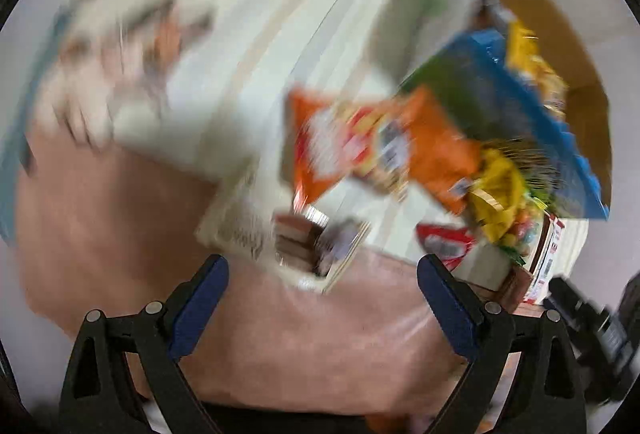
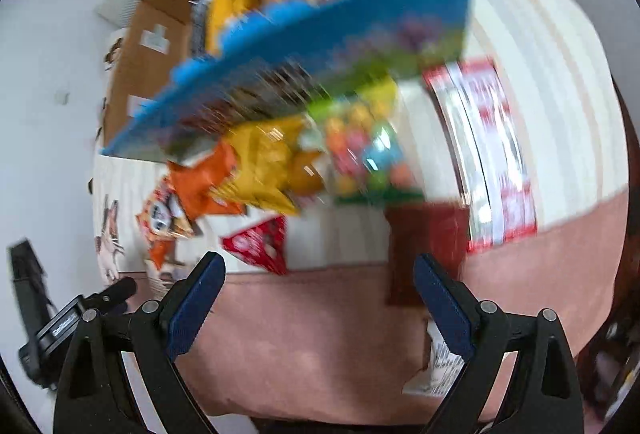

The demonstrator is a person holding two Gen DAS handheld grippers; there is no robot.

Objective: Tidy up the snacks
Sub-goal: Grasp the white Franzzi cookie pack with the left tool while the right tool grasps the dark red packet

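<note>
Two claws are seen, each with its blue-padded fingers spread wide apart and nothing between them. Both views are heavily smeared by motion blur, so fine detail cannot be read.

Ahead of the left claw (image 1: 322, 262), a white box (image 1: 240, 230) with small print and a brown-striped pack (image 1: 298, 238) lie where a pink cloth (image 1: 120, 234) meets a cream striped cloth (image 1: 280, 14). Beyond them an orange bag (image 1: 360, 142) is seen, and to its right a pile of snacks: a blue-edged bag (image 1: 520, 82), a yellow bag (image 1: 496, 186) and a red pack (image 1: 444, 238) just past the right finger. A cardboard box (image 1: 560, 34) stands at the far right, with yellow bags inside it. Part of the other claw's black frame shows at the lower right edge.

Ahead of the right claw (image 2: 320, 262), the blue-edged bag (image 2: 304, 74) fills the middle, with the cardboard box (image 2: 160, 34) behind it. Nearer lie the yellow bag (image 2: 264, 162), a bag of coloured sweets (image 2: 360, 154), the orange bag (image 2: 192, 190) to the left, and the red pack (image 2: 260, 242) just past the left finger. A dark red item (image 2: 424, 246) sits just ahead of the right finger, beside a red-and-white box (image 2: 496, 154). A white printed packet (image 2: 436, 362) lies on the pink cloth (image 2: 300, 334) by the right finger.
</note>
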